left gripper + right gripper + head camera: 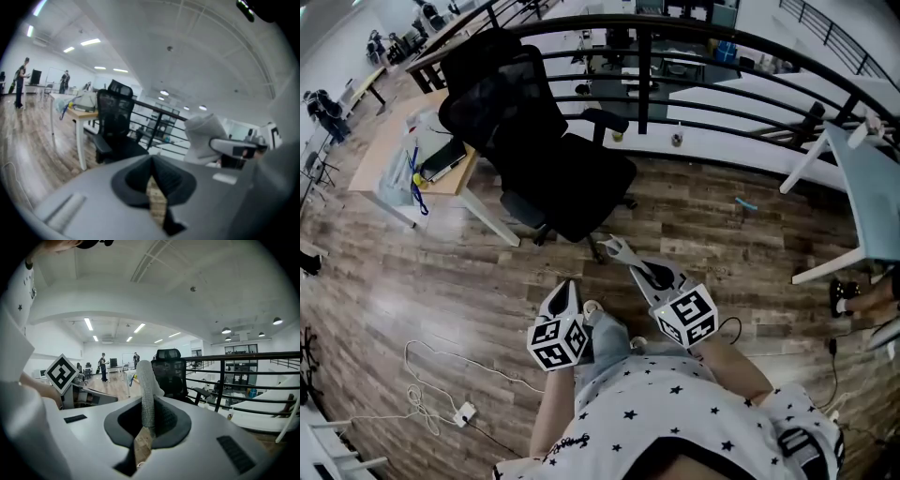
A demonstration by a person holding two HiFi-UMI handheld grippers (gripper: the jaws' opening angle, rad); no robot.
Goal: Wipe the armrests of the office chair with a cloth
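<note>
Between the closed jaws of the right gripper [148, 425], a grey cloth [146, 385] stands pinched upright, near but clear of the black office chair [546, 155] beside a wooden desk [384, 155]. The left gripper [152, 174] has its jaws together, holding nothing.

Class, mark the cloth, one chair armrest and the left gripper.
cloth [147, 385], right gripper view, middle of the pinched fold.
armrest [604, 118], head view, its top pad.
left gripper [567, 287], head view, at its closed fingertips.
</note>
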